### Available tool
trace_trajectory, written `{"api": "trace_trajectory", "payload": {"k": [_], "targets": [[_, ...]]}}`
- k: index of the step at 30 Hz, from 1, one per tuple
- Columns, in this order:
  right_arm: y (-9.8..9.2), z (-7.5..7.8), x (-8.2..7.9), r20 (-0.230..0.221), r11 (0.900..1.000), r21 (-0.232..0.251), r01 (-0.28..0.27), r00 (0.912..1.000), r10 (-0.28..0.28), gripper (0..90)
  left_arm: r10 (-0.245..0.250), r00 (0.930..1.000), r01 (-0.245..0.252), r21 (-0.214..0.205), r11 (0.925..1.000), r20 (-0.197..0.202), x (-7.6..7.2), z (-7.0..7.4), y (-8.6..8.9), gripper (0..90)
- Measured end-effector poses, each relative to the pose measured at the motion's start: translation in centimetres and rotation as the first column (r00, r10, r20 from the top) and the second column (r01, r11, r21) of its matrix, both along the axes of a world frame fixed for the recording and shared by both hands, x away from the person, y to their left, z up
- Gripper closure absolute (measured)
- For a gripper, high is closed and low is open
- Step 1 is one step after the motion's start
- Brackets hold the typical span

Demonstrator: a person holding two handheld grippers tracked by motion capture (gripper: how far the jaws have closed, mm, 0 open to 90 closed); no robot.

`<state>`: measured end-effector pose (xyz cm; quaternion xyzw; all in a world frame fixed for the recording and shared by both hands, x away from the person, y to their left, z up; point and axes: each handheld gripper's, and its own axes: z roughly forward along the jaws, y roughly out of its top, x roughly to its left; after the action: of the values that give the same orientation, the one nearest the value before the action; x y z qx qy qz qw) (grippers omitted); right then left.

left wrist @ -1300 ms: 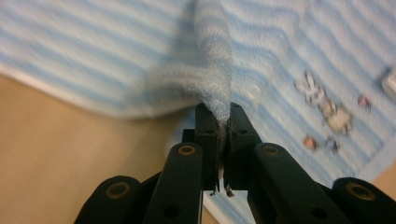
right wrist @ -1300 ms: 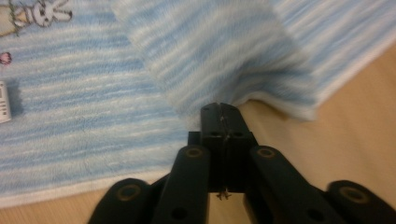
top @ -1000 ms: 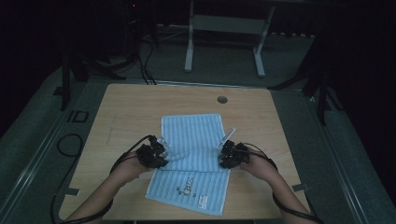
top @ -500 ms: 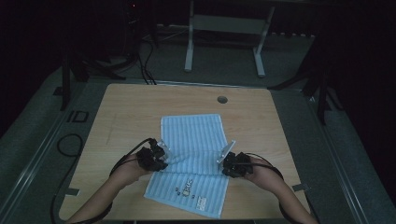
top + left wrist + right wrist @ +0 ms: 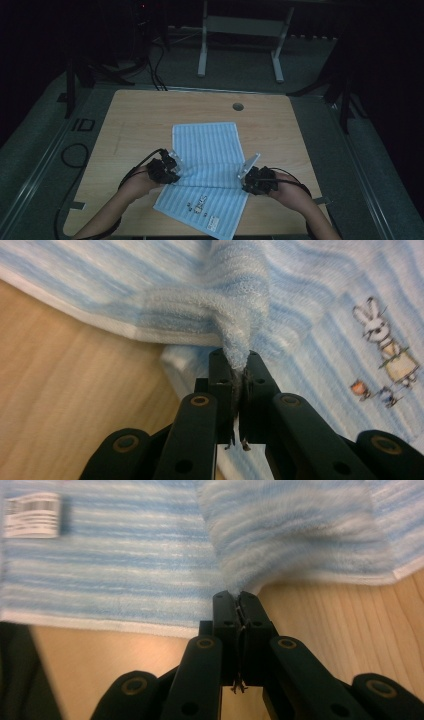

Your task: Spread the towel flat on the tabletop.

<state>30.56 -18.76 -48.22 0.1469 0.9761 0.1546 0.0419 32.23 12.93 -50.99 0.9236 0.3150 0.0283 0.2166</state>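
A blue and white striped towel (image 5: 207, 150) lies on the wooden table (image 5: 135, 120), its near part folded back and showing small printed figures and a label. My left gripper (image 5: 172, 167) pinches the towel's left edge; in the left gripper view its jaws are shut on a bunched fold of the towel (image 5: 240, 315), beside a rabbit print (image 5: 382, 337). My right gripper (image 5: 248, 176) holds the right edge; in the right gripper view the jaws are shut on a raised fold of the towel (image 5: 280, 535), with a white label (image 5: 32, 514) at upper left.
A round cable hole (image 5: 238, 106) sits near the table's far edge. Beyond the table stands a white metal frame (image 5: 240, 30) on the dark floor. Cables (image 5: 75, 155) lie on the floor to the left. The table edges run close to both forearms.
Both grippers have drawn back toward the near edge with the towel's edges in them, and the right one has shifted slightly right. The fold line moved nearer.
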Motion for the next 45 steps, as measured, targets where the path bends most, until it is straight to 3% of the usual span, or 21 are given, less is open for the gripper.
{"api": "trace_trajectory", "payload": {"k": [4, 9, 12, 15, 16, 24, 25, 27, 28, 30, 33, 34, 35, 36, 37, 38, 41, 42, 43, 44, 45], "targets": [[-0.9, 0.2, -1.4, 0.01, 0.9998, -0.019, -0.011, 0.9999, 0.011, 88.1, -0.015, 0.9997, 0.015, -0.014, 0.9998, -0.019, -0.5, -0.5, -0.4, 84.7], [-1.8, -0.2, -1.0, 0.001, 0.999, -0.039, 0.024, 0.9997, -0.024, 88.1, -0.032, 0.9984, 0.031, -0.04, 0.9987, -0.045, -0.5, -0.8, -1.1, 84.8], [-3.5, -1.6, 1.1, -0.032, 0.9925, -0.074, 0.097, 0.9945, -0.1, 88.0, -0.061, 0.997, 0.059, -0.048, 0.9971, -0.047, -0.2, -0.9, -2.7, 84.8], [-3.9, -2.5, 1.9, -0.054, 0.9887, -0.095, 0.116, 0.9911, -0.122, 88.0, -0.068, 0.9966, 0.067, -0.033, 0.9972, -0.046, 0.3, -1.2, -3.4, 84.8], [-4.2, -3.4, 2.7, -0.081, 0.9865, -0.096, 0.133, 0.9868, -0.14, 87.9, -0.054, 0.9968, 0.051, -0.04, 0.9979, -0.06, 1.4, -1.6, -3.9, 84.8], [-5.5, -3.4, 5.3, -0.045, 0.9756, -0.088, 0.201, 0.9776, -0.206, 87.8, -0.014, 0.9994, 0.012, -0.061, 0.998, -0.033, 4.2, -1.8, -5.1, 83.7], [-6.2, -3.4, 6.8, -0.051, 0.9673, -0.085, 0.239, 0.9685, -0.244, 87.6, -0.018, 0.9995, 0.017, -0.062, 0.9979, -0.026, 4.8, -1.8, -5.7, 83.6], [-6.4, -3.5, 7.3, -0.061, 0.9655, -0.079, 0.248, 0.9654, -0.253, 87.6, -0.018, 0.9995, 0.017, -0.062, 0.9979, -0.026, 4.8, -1.8, -5.7, 83.6], [-6.7, -3.4, 8.4, -0.079, 0.9602, -0.08, 0.268, 0.9585, -0.274, 87.6, -0.018, 0.9996, 0.017, -0.052, 0.9985, -0.022, 5.7, -1.7, -6.3, 83.1], [-6.6, -3.4, 8.8, -0.087, 0.9602, -0.09, 0.265, 0.9583, -0.272, 86.5, -0.018, 0.9997, 0.017, -0.047, 0.9987, -0.017, 6.0, -1.5, -6.4, 80.0], [-6.5, -3.2, 8.8, -0.079, 0.9617, -0.102, 0.254, 0.9616, -0.263, 80.5, -0.03, 0.9994, 0.028, -0.051, 0.9983, -0.02, 5.8, -0.9, -6.1, 70.5], [-6.5, -2.7, 8.3, -0.082, 0.9635, -0.087, 0.253, 0.9621, -0.26, 73.8, -0.036, 0.9993, 0.035, -0.051, 0.9981, -0.009, 5.4, -0.5, -5.9, 61.6], [-6.5, -2.7, 8.3, -0.082, 0.9635, -0.087, 0.253, 0.9621, -0.26, 73.8, -0.053, 0.9986, 0.053, -0.046, 0.9975, -0.001, 4.9, -0.1, -5.6, 61.6], [-6.4, -1.8, 7.3, -0.073, 0.9676, -0.063, 0.244, 0.9658, -0.249, 67.1, -0.099, 0.9947, 0.101, -0.052, 0.9936, 0.029, 3.6, 0.8, -5.0, 59.4], [-6.4, -1.8, 7.3, -0.073, 0.9676, -0.063, 0.244, 0.9658, -0.249, 67.1, -0.099, 0.9947, 0.101, -0.052, 0.9936, 0.029, 3.6, 0.8, -5.0, 59.4], [-6.0, -1.1, 5.9, -0.062, 0.9768, -0.044, 0.209, 0.9753, -0.212, 61.5, -0.133, 0.9904, 0.135, -0.049, 0.9897, 0.037, 2.9, 1.2, -4.8, 59.4], [-5.5, -0.5, 4.4, -0.051, 0.9823, -0.026, 0.186, 0.9811, -0.187, 58.0, -0.214, 0.9756, 0.216, -0.033, 0.9759, 0.049, 0.9, 1.6, -4.4, 61.0], [-4.7, -0.3, 2.8, -0.064, 0.9873, -0.001, 0.159, 0.9853, -0.159, 57.7, -0.249, 0.9677, 0.25, -0.014, 0.9682, 0.04, 0.0, 1.2, -4.5, 61.9], [-4.7, -0.3, 2.8, -0.064, 0.9873, -0.001, 0.159, 0.9853, -0.159, 57.7, -0.249, 0.9677, 0.25, -0.014, 0.9682, 0.04, 0.0, 1.2, -4.5, 62.3], [-3.7, -0.9, 1.0, -0.077, 0.9934, -0.001, 0.115, 0.9904, -0.115, 55.5, -0.266, 0.9637, 0.266, -0.01, 0.9639, 0.029, -0.2, 0.9, -4.6, 63.1], [-3.7, -0.9, 1.0, -0.077, 0.9934, -0.001, 0.115, 0.9904, -0.115, 55.5, -0.276, 0.9608, 0.276, 0.002, 0.9612, 0.027, -0.4, 0.5, -4.8, 63.1]]}}
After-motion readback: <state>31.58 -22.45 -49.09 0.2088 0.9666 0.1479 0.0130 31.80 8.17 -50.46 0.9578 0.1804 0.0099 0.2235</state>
